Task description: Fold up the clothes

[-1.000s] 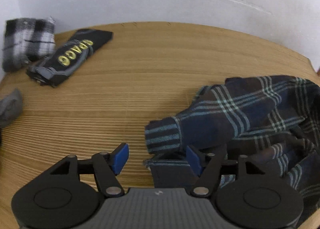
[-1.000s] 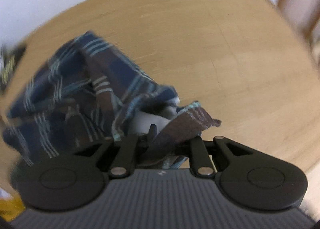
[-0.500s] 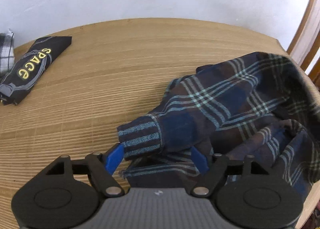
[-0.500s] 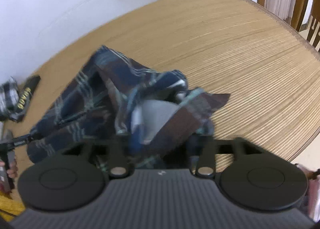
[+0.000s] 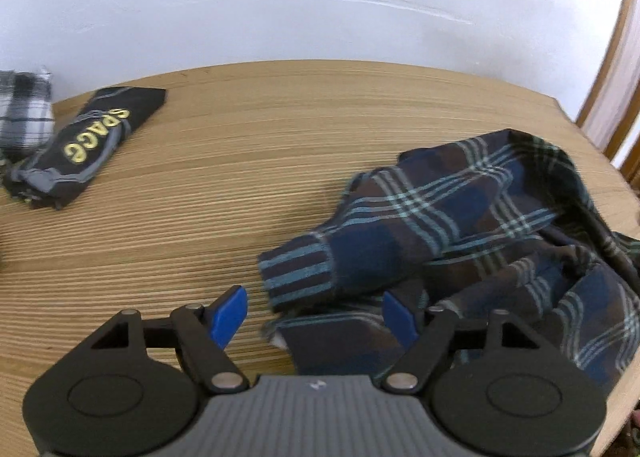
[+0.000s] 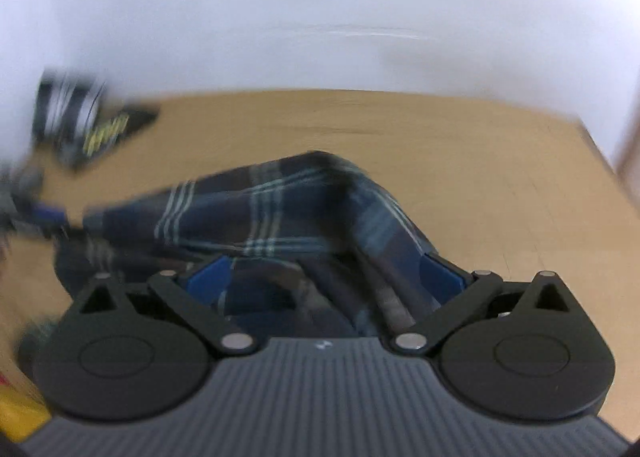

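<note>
A dark blue and brown plaid shirt [image 5: 472,225] lies crumpled on the wooden table [image 5: 280,145], its striped cuff [image 5: 296,269] pointing left. My left gripper [image 5: 316,317] is open, its blue pads on either side of the shirt's near edge, just below the cuff. In the blurred right wrist view the same shirt [image 6: 260,217] lies bunched between the pads of my right gripper [image 6: 324,277], which is open with cloth lying loose between its fingers.
A folded black garment with yellow "SPACE" lettering [image 5: 92,141] and a black-and-white checked cloth [image 5: 24,113] lie at the table's far left by the white wall. A wooden chair frame [image 5: 616,69] stands beyond the right table edge.
My right gripper, shut on the shirt a second ago, has opened and swung towards the wall. My left gripper has drawn back slightly; the cuff now lies just ahead of its pads.
</note>
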A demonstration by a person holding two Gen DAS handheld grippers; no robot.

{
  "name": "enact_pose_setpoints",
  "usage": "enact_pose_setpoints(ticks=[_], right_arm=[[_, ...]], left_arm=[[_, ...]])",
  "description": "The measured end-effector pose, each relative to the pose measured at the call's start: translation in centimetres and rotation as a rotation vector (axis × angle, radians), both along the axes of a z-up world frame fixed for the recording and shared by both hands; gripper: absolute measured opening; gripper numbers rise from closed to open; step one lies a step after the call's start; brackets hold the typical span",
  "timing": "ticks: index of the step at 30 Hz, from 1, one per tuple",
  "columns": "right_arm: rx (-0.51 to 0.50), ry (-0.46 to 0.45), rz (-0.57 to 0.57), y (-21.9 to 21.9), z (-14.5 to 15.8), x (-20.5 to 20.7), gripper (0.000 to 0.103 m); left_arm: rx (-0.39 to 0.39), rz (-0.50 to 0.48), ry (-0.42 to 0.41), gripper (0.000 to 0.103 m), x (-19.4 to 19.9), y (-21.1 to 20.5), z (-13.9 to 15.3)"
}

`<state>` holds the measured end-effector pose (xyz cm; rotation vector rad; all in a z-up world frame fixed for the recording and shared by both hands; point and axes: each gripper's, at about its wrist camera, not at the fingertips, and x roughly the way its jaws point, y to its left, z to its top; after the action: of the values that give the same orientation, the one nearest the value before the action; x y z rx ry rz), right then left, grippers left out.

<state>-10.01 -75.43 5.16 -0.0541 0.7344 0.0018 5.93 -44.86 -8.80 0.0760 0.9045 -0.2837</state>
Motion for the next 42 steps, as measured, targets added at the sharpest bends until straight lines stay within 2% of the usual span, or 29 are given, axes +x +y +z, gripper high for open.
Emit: enact_pose_setpoints(ticks=[2, 7, 12, 13, 14, 16, 19, 20, 22, 24, 27, 28, 31, 32, 33, 35, 36, 37, 39, 41, 42], right_arm=[[-0.034, 0.034, 0.023, 0.6, -1.0, 4.0, 0.103], [0.014, 0.173, 0.054, 1.1, -4.6, 11.1, 0.103], [-0.009, 0.312, 0.059, 2.2, -9.8, 15.3, 0.102], [-0.011, 0.304, 0.068, 2.3, -10.1, 15.3, 0.084], [-0.014, 0.278, 0.068, 2.3, -9.9, 15.1, 0.071], [0.019, 0.189, 0.003, 1.1, -7.9, 14.3, 0.007], [0.242, 0.024, -0.150, -4.3, -4.2, 12.3, 0.007], [0.294, -0.005, -0.172, -5.9, -3.5, 11.4, 0.007], [0.335, -0.024, -0.155, -8.5, -2.7, 9.7, 0.007], [0.318, -0.007, -0.127, -9.7, -2.8, 8.5, 0.009], [0.212, 0.011, -0.165, -10.8, -3.6, 7.1, 0.009], [0.193, 0.012, -0.210, -11.5, -4.1, 6.7, 0.005], [0.131, 0.016, -0.430, -15.8, -6.3, 5.5, 0.007], [0.143, 0.021, -0.464, -17.0, -6.7, 4.9, 0.008], [0.180, 0.021, -0.437, -17.7, -6.4, 4.3, 0.010], [0.216, 0.006, -0.284, -16.4, -5.3, 3.7, 0.014], [0.183, -0.009, -0.179, -14.6, -4.9, 3.7, 0.031], [0.137, -0.028, -0.067, -12.6, -4.5, 3.9, 0.057], [0.041, -0.071, 0.130, -9.0, -4.8, 5.1, 0.083], [-0.070, -0.118, 0.334, -5.0, -5.4, 6.9, 0.085], [-0.124, -0.111, 0.426, -2.8, -6.1, 9.0, 0.085]], left_arm=[[-0.019, 0.028, 0.027, 0.077, 0.5, 0.2, -0.5], [-0.055, 0.084, 0.090, 0.077, 2.0, 0.0, -2.1], [0.013, 0.101, 0.110, 0.077, 4.3, -2.2, -3.8], [0.025, 0.105, 0.109, 0.077, 4.5, -2.3, -4.0], [0.028, 0.109, 0.105, 0.077, 4.6, -2.5, -3.9], [0.034, 0.117, 0.098, 0.078, 4.7, -3.0, -3.7], [0.004, 0.116, 0.074, 0.080, 4.6, -3.5, -3.1], [-0.002, 0.115, 0.075, 0.080, 4.8, -3.7, -3.2], [0.005, 0.120, 0.082, 0.080, 5.4, -4.0, -3.5], [0.021, 0.133, 0.103, 0.080, 5.9, -4.4, -4.1], [0.045, 0.158, 0.121, 0.080, 5.9, -5.2, -4.5], [0.046, 0.156, 0.119, 0.080, 5.8, -5.5, -4.4], [0.061, 0.141, 0.109, 0.080, 5.5, -5.5, -4.1], [0.066, 0.136, 0.108, 0.080, 5.4, -5.6, -4.1], [0.068, 0.132, 0.111, 0.080, 5.5, -5.6, -4.2], [0.061, 0.125, 0.129, 0.080, 5.9, -5.7, -4.4], [0.053, 0.121, 0.137, 0.080, 6.2, -5.8, -4.5], [0.045, 0.116, 0.142, 0.080, 6.4, -6.0, -4.5], [0.032, 0.106, 0.145, 0.080, 6.6, -6.4, -4.6], [0.033, 0.096, 0.145, 0.083, 6.5, -6.6, -4.7], [0.038, 0.094, 0.143, 0.084, 6.4, -6.8, -4.7]])
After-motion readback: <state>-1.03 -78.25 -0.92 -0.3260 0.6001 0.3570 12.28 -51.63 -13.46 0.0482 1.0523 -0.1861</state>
